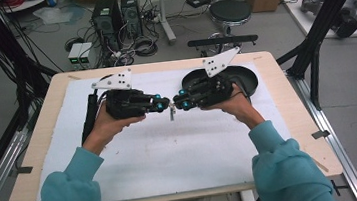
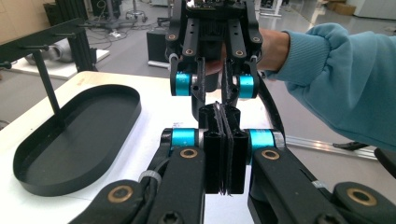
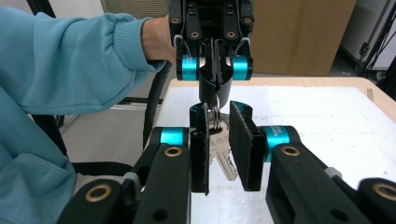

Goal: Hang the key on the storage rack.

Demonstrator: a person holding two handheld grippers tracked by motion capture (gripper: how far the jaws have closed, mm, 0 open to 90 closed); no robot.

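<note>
Over the middle of the white mat, my two grippers meet tip to tip. My left gripper [image 1: 163, 103] [image 2: 219, 112] [image 3: 214, 91] is shut on the metal ring of a bunch of keys [image 1: 172, 112] [image 3: 223, 156], which hangs down from its tips. My right gripper [image 1: 180, 103] [image 3: 219, 109] [image 2: 213, 100] faces it with its jaws on either side of the hanging keys. In the right gripper view one silver key lies against one pad [image 3: 200, 149], and a gap separates it from the other pad [image 3: 245, 147].
A black oval tray [image 1: 250, 78] [image 2: 70, 135] sits at the far right of the table, with a black T-shaped stand [image 1: 222, 40] behind it. The white mat [image 1: 172, 151] covers most of the wooden tabletop. Computers, cables and a stool stand on the floor beyond.
</note>
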